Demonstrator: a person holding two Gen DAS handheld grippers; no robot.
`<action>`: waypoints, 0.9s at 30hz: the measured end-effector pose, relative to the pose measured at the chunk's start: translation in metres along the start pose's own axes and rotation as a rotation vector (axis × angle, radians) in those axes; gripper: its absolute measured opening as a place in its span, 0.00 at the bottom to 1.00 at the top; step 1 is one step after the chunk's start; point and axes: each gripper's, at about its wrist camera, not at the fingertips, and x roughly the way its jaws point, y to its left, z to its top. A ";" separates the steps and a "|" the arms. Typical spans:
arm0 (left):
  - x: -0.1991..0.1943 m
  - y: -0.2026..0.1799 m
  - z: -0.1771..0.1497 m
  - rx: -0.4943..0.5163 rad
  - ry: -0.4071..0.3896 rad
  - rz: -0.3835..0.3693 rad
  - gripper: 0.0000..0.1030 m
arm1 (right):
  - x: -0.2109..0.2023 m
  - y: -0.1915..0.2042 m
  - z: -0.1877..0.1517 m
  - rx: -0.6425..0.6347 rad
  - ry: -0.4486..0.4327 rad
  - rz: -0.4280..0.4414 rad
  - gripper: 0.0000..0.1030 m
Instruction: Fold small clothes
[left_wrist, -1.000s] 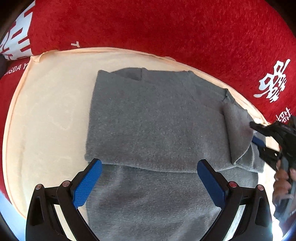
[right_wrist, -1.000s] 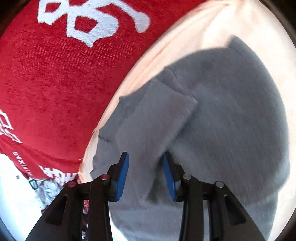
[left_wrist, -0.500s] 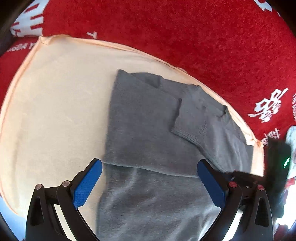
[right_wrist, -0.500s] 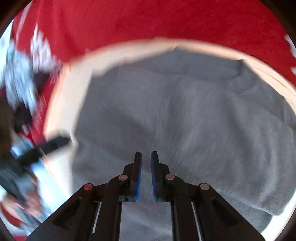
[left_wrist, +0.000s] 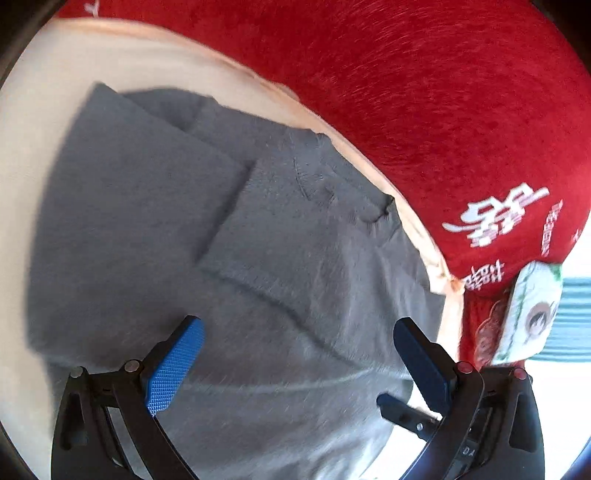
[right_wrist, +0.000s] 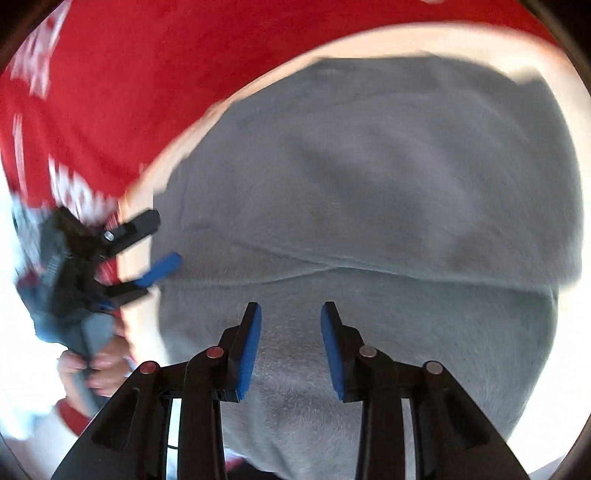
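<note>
A: We are looking down the left gripper (left_wrist: 295, 354), and its blue pads are standing wide apart with nothing between them, hovering over the grey sweater (left_wrist: 155, 229).

B: And we are seeing that sweater lying flat on the cream cloth (left_wrist: 44, 92), filling the middle of the left wrist view. One sleeve (left_wrist: 288, 229) is lying folded across the body, running from about 1 o'clock in toward the centre.

A: The red blanket with white lettering (left_wrist: 443, 110) is wrapping around from 12 to 3 o'clock, beyond the cream cloth's edge. At 3 o'clock we are catching a small printed packet (left_wrist: 532, 314), too blurred to read.

B: Switching to the right wrist view, the right gripper (right_wrist: 291, 347) is sitting partly parted, pads clear of each other and holding nothing, low over the sweater's near fold.

A: A fold line is crossing the sweater there, just ahead of the fingertips. At 9 o'clock we are seeing the other gripper coming in at the sweater's edge, jaws spread, with the person's hand (right_wrist: 92, 365) wrapped around its handle at 8 o'clock.

B: That side is smeared by motion, so we are not reading any finer detail.
</note>
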 end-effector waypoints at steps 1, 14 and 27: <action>0.005 0.000 0.004 -0.022 -0.002 0.001 1.00 | -0.001 -0.011 0.002 0.041 -0.013 0.023 0.36; 0.009 -0.001 0.032 -0.179 -0.143 0.043 0.42 | -0.031 -0.092 -0.020 0.312 -0.110 0.150 0.36; -0.015 -0.023 0.012 0.017 -0.141 0.040 0.08 | -0.089 -0.144 0.010 0.481 -0.357 0.092 0.13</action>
